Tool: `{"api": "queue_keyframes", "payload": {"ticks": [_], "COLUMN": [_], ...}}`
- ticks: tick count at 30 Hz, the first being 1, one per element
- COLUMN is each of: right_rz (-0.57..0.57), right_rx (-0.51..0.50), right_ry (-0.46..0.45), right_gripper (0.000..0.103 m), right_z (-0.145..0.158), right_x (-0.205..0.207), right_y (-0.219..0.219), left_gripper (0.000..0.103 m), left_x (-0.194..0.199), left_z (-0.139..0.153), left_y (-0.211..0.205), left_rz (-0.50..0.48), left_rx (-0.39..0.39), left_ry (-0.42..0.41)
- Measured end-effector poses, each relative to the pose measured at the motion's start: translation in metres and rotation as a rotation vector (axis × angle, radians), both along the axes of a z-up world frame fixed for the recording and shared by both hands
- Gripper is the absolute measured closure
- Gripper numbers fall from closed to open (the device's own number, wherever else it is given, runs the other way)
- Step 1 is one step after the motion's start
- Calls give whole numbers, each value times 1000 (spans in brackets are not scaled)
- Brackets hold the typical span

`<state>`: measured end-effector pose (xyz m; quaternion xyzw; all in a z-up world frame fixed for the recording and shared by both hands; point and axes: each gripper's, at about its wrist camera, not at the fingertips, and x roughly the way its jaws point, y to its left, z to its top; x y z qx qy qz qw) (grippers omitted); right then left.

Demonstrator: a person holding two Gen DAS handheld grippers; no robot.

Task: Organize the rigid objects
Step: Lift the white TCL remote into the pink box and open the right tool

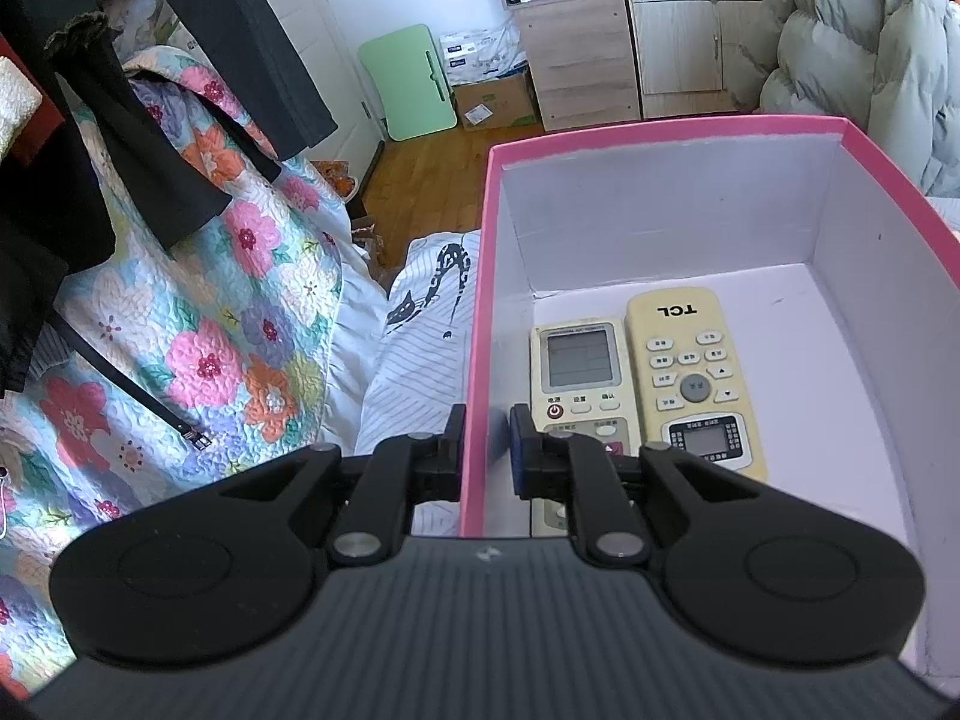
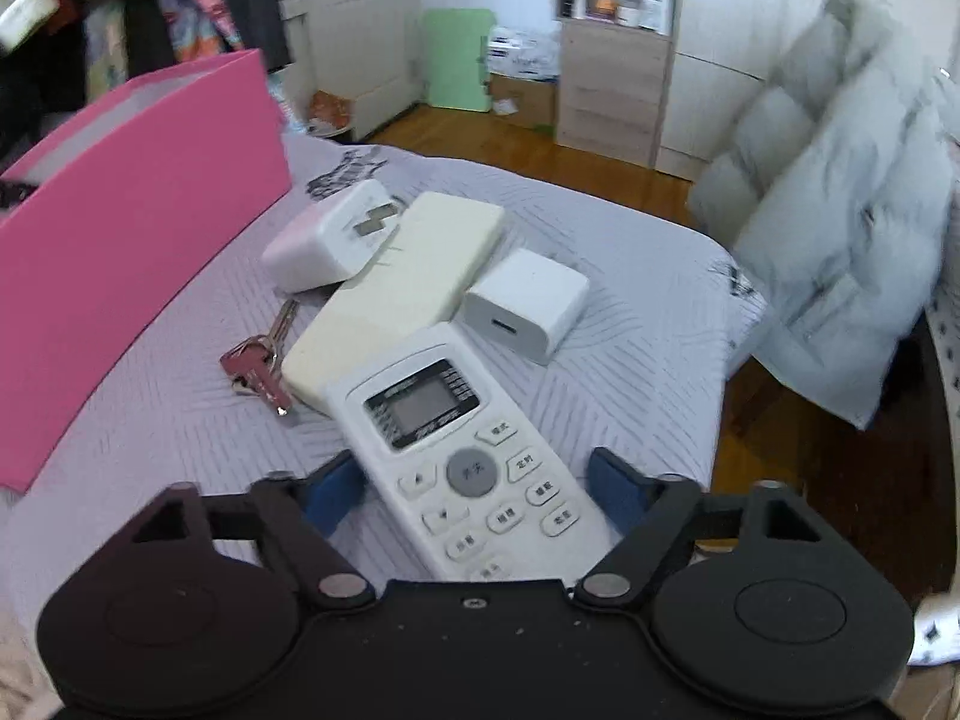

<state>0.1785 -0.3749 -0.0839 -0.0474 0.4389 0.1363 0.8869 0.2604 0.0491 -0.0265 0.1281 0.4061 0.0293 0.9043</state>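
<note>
- The right gripper (image 2: 477,495) sits nearest the viewer, its jaws spread wide on either side of a white remote (image 2: 465,456) that lies face up on the striped bedspread (image 2: 630,312). The blue pads (image 2: 333,495) stand just beside the remote's edges, and none can be seen pressing on it, so it does not look held yet.
- Risk: the remote lies slanted across the jaws. If they close on it askew, it may twist or slide out.
- Just beyond the white remote, and partly under its far end, lies a cream remote (image 2: 408,294) turned face down. Lifting the white one could drag or nudge it.
- Left of the white remote lie red-headed keys (image 2: 258,369); beyond them a white plug adapter (image 2: 330,243) leans on the cream remote, and a small white charger (image 2: 528,303) sits just right of the cream remote. A bump could scatter these across the soft cover.
- Far left of the white remote stands the pink box (image 2: 138,228), the likely destination.
- The left gripper (image 1: 487,450) has its jaws nearly closed, pinching the pink box wall (image 1: 477,312), one finger outside and one inside.
- Inside the box, just beyond that finger, two remotes already lie side by side: a screen remote (image 1: 579,372) and a yellowed remote (image 1: 693,372).
- Risk: if this hold loosens, the box may shift on the bedding as another piece drops in.
</note>
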Motion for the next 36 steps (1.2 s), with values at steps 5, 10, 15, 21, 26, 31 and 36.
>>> {"api": "queue_keyframes", "payload": {"ticks": [5,10,15,21,26,31,36], "right_rz": [-74,-19,-32,-49,-39,2,71], "right_rx": [41,-16,15,13,56,116,191], "right_ry": [69,75,17,-74,-177,-278,-395], "right_gripper": [38,33,38,39,41,42,42], "right_z": [8,4,3,21,58,91,127], "right_x": [-12,-24,-27,-53,-67,-72,-77], "right_y": [7,27,26,37,47,70,99], "left_gripper": [91,91,91,91,91,91,91], "left_x": [0,0,1,0,-1,-2,-2], "left_z": [0,0,0,1,0,0,0], "left_y": [1,1,2,6,5,3,2], "left_rz": [2,2,6,8,5,5,4], "left_rx": [-4,-3,-8,-19,-8,-9,-8], "left_ry": [0,-1,-3,-4,-6,-10,-11]}}
